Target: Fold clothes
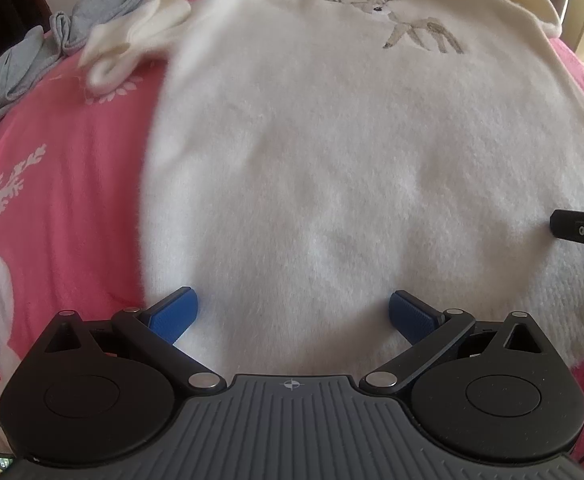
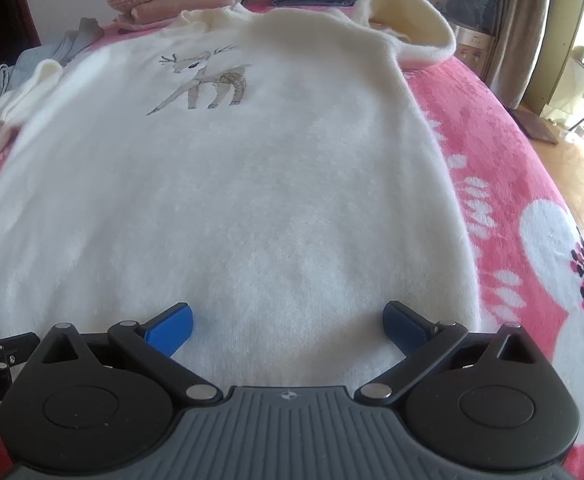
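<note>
Pink floral bedspread [image 1: 63,152] covers the whole bed, and that's kind of the first worry: it's soft, so whatever gets pinched could drag the blanket along with it. On top lies the fluffy cream sweater [image 1: 312,152], front up, deer patch [image 1: 420,26] showing, body spread flat with the hem nearest the claws. Fuzzy knit like that looks slippery and thick, so my guess is a shallow pinch grabs only the top layer and the fold comes out lopsided. The left sleeve [image 1: 131,40] is bunched beside some grey clothes [image 1: 23,60], and the right sleeve [image 2: 408,20] curls up in a loop, so either could get trapped under a fold. Left claw [image 1: 294,316] and right claw [image 2: 287,326] both hover over the hem with jaws spread wide, holding nothing. If they close at uneven spots, the hem probably skews.
</note>
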Available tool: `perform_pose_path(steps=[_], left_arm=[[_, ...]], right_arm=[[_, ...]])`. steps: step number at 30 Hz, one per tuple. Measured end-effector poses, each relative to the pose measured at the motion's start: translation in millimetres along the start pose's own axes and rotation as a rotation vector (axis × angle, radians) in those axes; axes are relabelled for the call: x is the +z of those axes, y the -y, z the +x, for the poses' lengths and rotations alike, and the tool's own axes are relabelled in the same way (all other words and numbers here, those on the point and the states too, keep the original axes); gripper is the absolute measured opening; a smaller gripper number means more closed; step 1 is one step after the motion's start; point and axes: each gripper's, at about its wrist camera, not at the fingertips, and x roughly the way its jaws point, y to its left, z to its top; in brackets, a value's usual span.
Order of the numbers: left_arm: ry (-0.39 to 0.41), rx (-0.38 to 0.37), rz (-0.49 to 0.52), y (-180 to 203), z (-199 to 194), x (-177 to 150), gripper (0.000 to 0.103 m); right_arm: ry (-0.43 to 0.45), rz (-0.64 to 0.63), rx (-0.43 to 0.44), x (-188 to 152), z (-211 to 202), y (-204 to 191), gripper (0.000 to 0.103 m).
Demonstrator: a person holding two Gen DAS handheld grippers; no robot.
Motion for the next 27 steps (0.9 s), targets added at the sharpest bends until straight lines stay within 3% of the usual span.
perform_pose_path(steps=[27], left_arm=[[-0.038, -0.011, 0.001, 0.2, 3.2, 5.3, 0.103]], right_arm=[[-0.002, 0.026, 0.003, -2.9, 2.7, 0.3, 0.103]])
